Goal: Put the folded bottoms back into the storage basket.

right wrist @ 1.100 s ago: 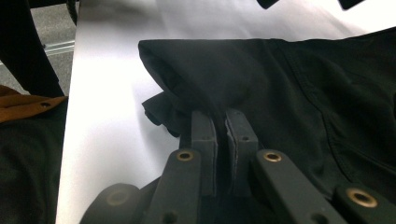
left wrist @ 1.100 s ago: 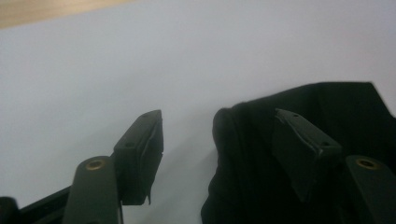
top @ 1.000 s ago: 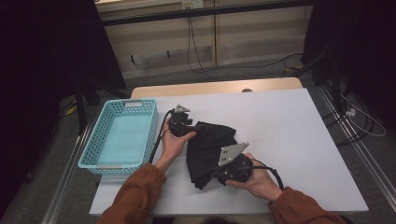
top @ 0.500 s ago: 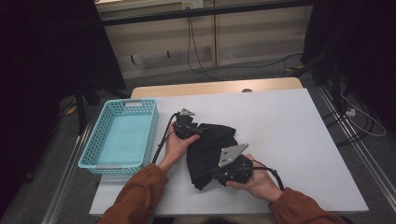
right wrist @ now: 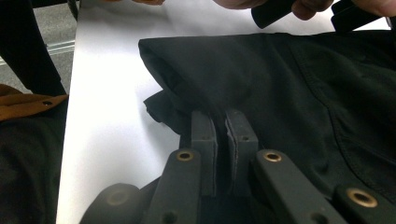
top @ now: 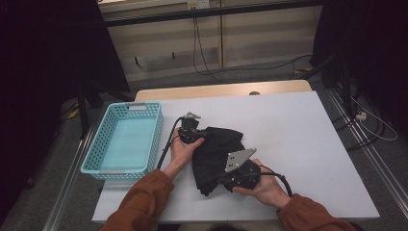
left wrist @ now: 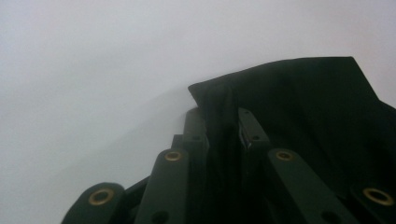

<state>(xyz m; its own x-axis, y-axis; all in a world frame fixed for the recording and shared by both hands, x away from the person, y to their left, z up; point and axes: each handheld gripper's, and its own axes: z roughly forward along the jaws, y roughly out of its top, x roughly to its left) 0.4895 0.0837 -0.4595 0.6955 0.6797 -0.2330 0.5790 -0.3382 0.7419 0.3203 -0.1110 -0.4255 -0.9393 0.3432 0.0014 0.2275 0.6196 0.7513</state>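
Note:
A black garment lies crumpled near the middle of the white table. My left gripper sits at its upper left edge; in the left gripper view the left gripper is shut on a fold of the black cloth. Near the table's front, my right gripper holds the garment's lower edge. The right gripper view has the right gripper shut, with the cloth's folded hem pinched between its pads.
A light blue plastic basket stands on the table's left side, nothing inside. The table's right half is bare white surface. Orange sleeves reach in from the bottom. Cables run on the floor beyond the table.
My left gripper has shifted slightly right and toward the garment's upper edge. The right gripper has stayed near the front edge on the cloth.

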